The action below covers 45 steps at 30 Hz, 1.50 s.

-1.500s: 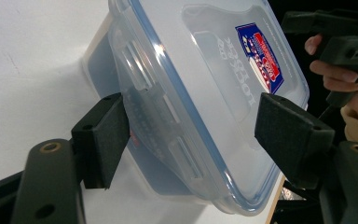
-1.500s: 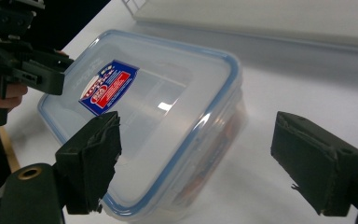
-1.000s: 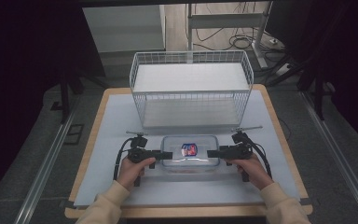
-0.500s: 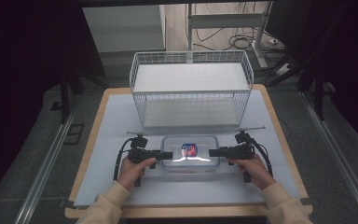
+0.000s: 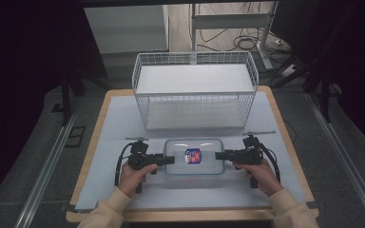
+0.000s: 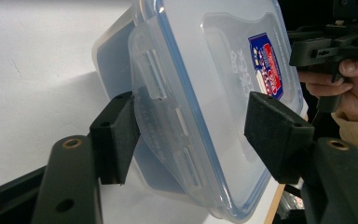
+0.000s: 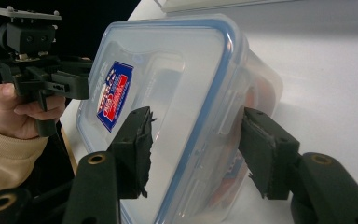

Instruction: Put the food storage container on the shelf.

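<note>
A clear plastic box (image 5: 202, 167) with a blue-sealed lid and a red-and-blue label lies on the white mat, front middle. My left gripper (image 5: 171, 160) is at its left end. There its jaws (image 6: 198, 135) straddle the rim: one pad touches the side latch, the other stands off the lid (image 6: 214, 70). These jaws have just been closing. My right gripper (image 5: 218, 155) is at the right end. Its jaws (image 7: 200, 149) have just been closing too and now press the lid (image 7: 168, 84) and the side latch between them.
A white wire basket (image 5: 195, 90) stands behind the box, across the middle of the mat (image 5: 114, 128). The wooden table edge (image 5: 190, 216) runs along the front. Dark floor, rails and cables surround the table.
Both hands have stayed at the box's two ends. The right gripper's jaws have drawn in on the rim. The box has not moved.
</note>
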### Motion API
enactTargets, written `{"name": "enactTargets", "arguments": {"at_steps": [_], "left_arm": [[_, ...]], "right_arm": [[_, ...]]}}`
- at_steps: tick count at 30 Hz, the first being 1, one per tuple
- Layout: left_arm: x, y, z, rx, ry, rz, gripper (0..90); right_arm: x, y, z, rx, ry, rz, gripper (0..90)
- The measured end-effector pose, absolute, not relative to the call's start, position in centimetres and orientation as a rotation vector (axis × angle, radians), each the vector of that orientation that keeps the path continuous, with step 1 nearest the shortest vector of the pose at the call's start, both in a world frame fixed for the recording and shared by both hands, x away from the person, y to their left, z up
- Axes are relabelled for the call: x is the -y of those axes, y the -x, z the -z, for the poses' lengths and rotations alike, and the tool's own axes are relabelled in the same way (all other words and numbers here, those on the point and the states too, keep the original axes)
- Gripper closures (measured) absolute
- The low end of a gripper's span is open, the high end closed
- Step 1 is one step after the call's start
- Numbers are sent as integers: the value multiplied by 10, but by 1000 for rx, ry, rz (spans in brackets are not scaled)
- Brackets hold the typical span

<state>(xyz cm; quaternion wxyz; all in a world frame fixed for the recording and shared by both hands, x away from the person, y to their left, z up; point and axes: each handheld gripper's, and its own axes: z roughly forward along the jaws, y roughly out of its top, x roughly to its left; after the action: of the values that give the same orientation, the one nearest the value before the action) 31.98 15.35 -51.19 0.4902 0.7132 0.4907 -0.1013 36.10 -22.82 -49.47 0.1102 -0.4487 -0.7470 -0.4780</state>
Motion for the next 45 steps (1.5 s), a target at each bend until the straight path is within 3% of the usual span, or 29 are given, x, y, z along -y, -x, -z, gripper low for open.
{"name": "enactTargets", "arguments": {"at_steps": [17, 45], "left_arm": [[-154, -304, 509, -1141, -1731, 176, 424], [-147, -296, 497, -1099, -1762, 33, 451]], "right_arm": [[232, -345, 490, 2221, 1289, 1467, 522], [233, -338, 483, 2274, 1272, 1553, 536]]}}
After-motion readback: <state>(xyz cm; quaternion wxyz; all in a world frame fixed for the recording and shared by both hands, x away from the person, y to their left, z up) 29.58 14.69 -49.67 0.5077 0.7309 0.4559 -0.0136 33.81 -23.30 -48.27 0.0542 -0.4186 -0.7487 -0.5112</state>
